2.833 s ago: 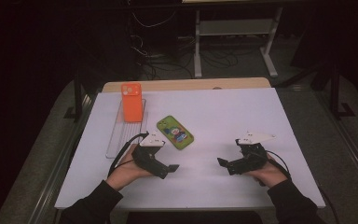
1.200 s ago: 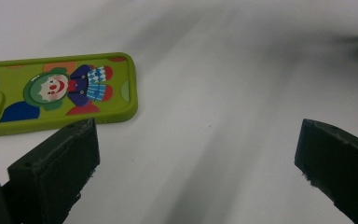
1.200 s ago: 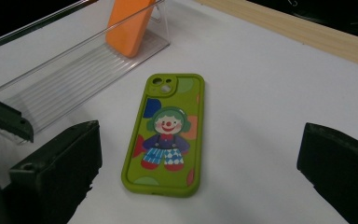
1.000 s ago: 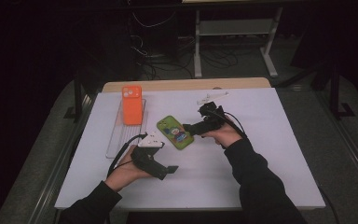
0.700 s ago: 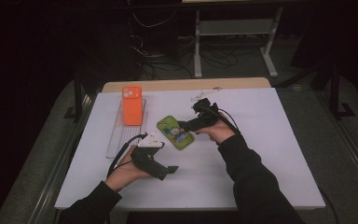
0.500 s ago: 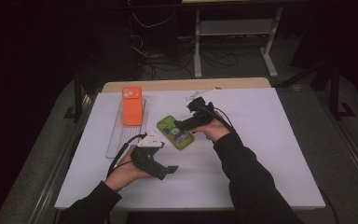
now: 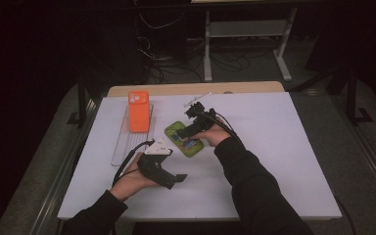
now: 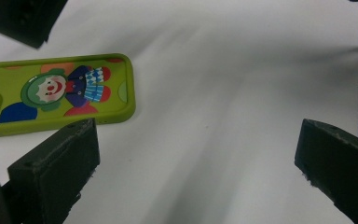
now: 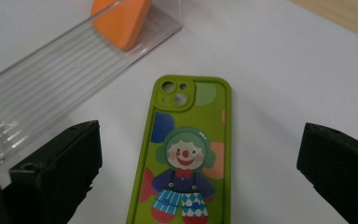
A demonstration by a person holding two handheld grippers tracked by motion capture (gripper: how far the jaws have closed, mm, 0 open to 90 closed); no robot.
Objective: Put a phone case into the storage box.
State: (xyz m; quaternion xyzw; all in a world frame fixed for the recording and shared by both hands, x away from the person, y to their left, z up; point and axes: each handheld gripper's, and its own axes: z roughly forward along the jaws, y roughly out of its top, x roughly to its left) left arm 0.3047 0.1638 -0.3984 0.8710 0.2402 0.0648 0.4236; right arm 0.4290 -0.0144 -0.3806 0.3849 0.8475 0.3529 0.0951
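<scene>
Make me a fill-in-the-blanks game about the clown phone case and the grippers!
1. The phone case with the clown is ____ in colour.
2. The orange case stands in a clear ____.
3. The jaws of the right gripper above the clown case are ____.
4. The left gripper holds ____.

Missing words: green; tray; open; nothing

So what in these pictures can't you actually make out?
- Green phone case: its lower end is cut off by the bottom edge in the right gripper view, and the right gripper and hand cover part of it in the high view.
- Orange case: cut off by the top edge in the right gripper view.
- Clear ribbed tray: its contents under the orange case are hidden in the high view.
- Left gripper: what lies beneath it is hidden in the high view.
</scene>
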